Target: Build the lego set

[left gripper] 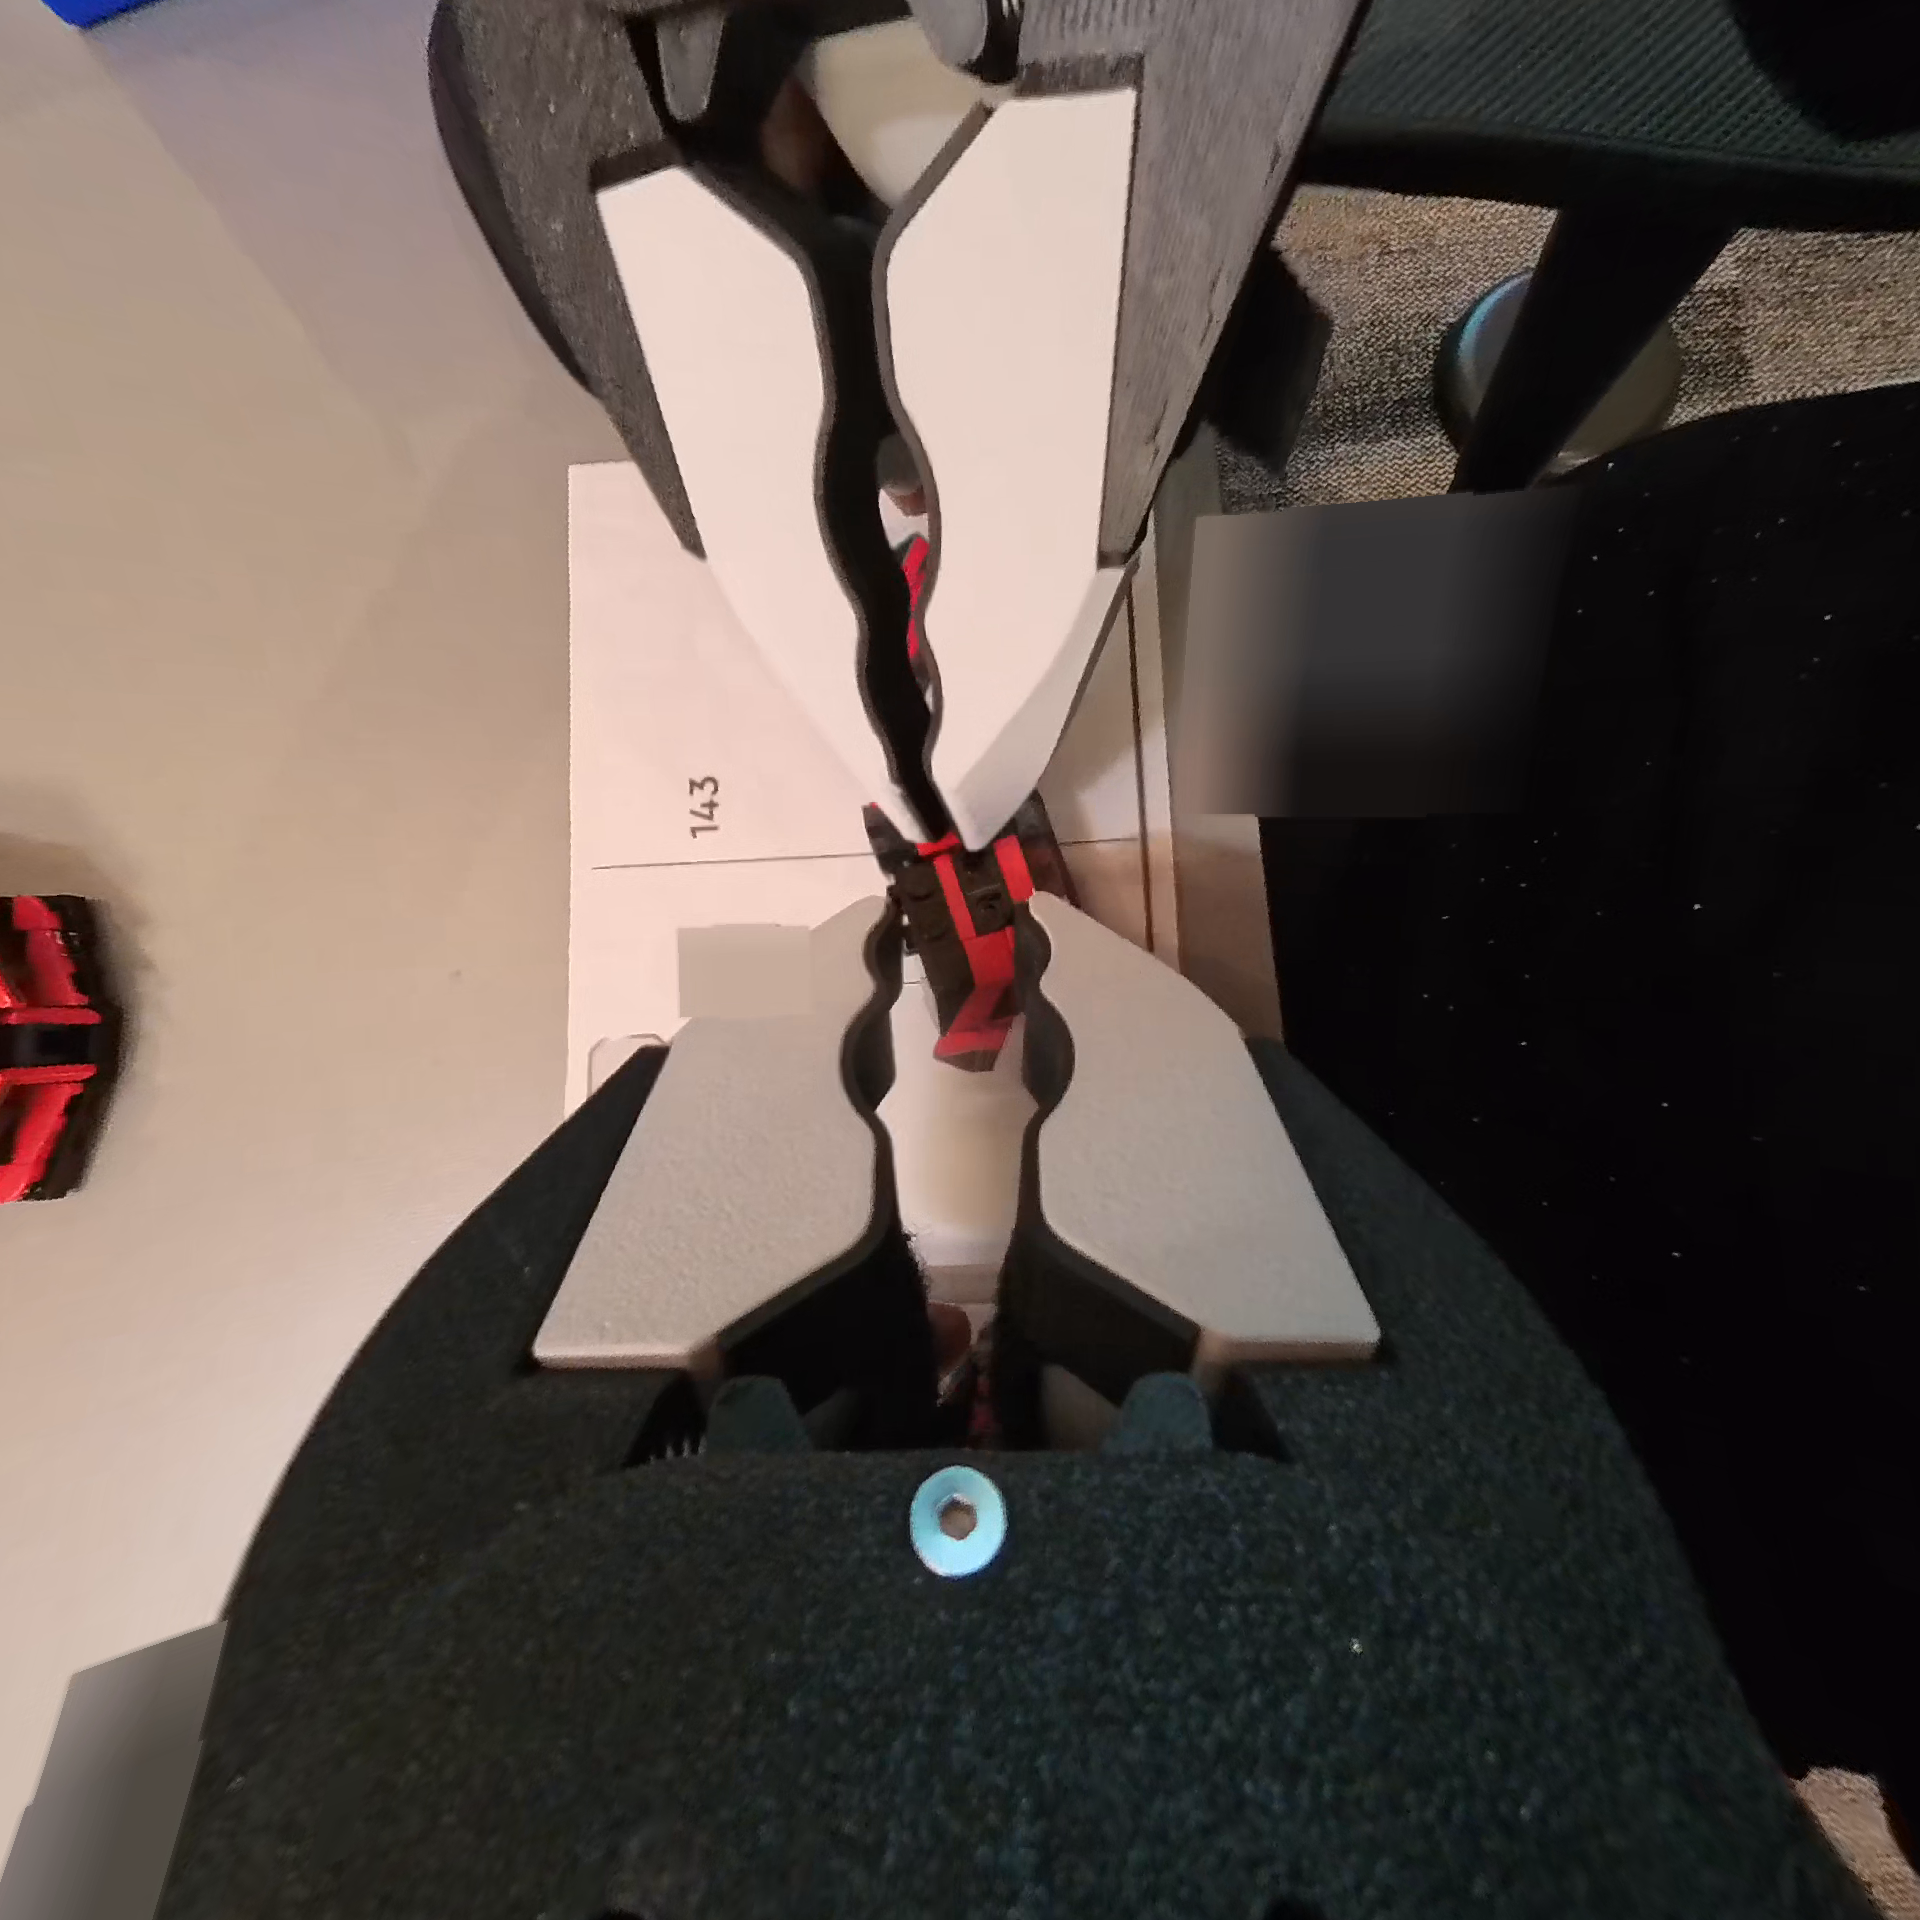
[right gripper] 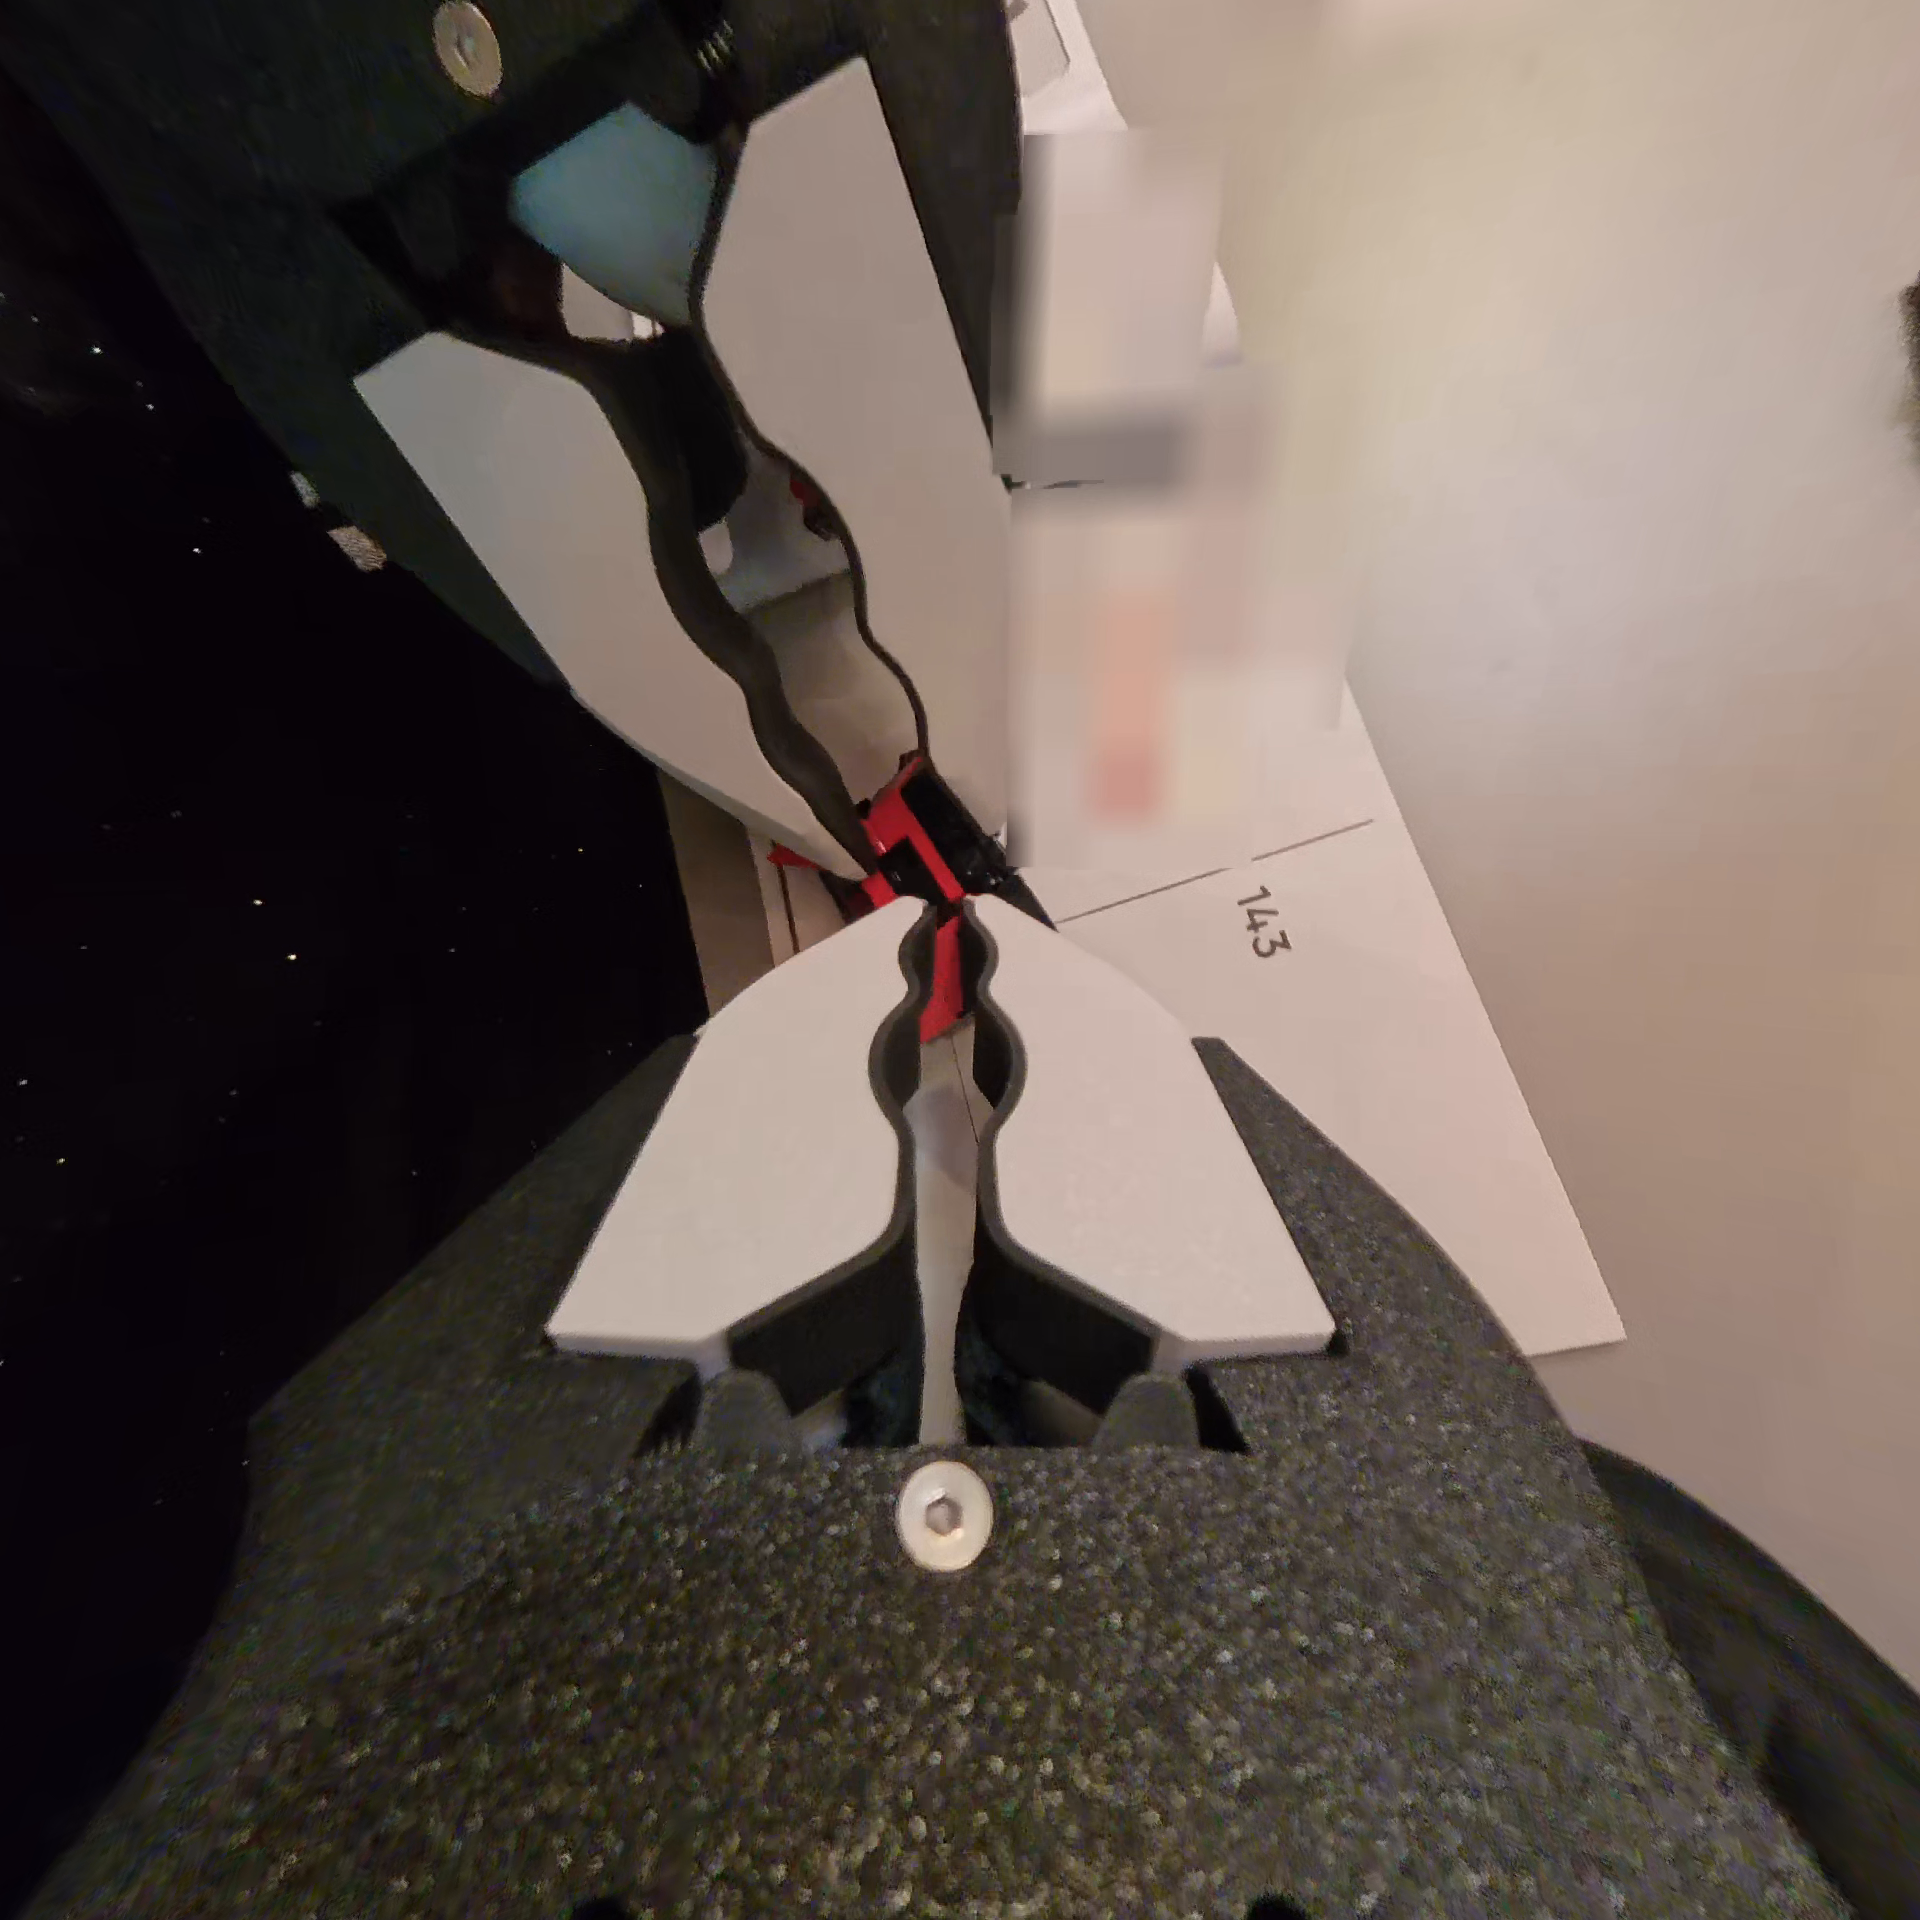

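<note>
Left wrist view: left tool clamps a small red-and-black lego piece above the instruction booklet – right tool pinches its far end. Joining step, apparently; next calls for a straight, aligned push. Another lego assembly sits aside on the desk.

Red-and-black lego piece, white fingers, white booklet.
</note>
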`<action>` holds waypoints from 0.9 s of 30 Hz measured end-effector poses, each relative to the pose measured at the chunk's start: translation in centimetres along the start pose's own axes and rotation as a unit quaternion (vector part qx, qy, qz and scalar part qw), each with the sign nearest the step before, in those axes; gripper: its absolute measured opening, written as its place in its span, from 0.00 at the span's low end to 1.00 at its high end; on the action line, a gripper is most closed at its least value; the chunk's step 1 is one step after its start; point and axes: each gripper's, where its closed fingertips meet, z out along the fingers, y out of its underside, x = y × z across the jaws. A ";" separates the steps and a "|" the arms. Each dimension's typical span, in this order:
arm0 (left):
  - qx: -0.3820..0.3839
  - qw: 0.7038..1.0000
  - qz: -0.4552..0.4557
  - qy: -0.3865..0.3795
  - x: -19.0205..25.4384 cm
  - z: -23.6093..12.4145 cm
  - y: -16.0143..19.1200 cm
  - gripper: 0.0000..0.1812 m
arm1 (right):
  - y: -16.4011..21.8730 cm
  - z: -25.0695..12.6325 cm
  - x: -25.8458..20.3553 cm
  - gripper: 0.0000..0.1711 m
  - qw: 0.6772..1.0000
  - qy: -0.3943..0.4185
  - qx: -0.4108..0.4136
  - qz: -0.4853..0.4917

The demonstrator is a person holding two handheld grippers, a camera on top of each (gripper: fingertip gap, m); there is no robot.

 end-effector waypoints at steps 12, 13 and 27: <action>0.014 0.999 -0.041 0.021 -0.1 0.0 0.0 0.11 | 1.3 -1.0 1.7 0.09 0.999 -0.001 -0.011 0.037; 0.014 0.998 -0.049 0.027 -0.2 0.0 0.0 0.11 | 1.4 -0.8 1.7 0.09 0.999 -0.006 -0.017 0.043; 0.042 0.991 -0.095 0.081 -0.3 0.1 0.1 0.10 | 0.7 -0.4 1.0 0.01 0.996 -0.053 -0.014 0.065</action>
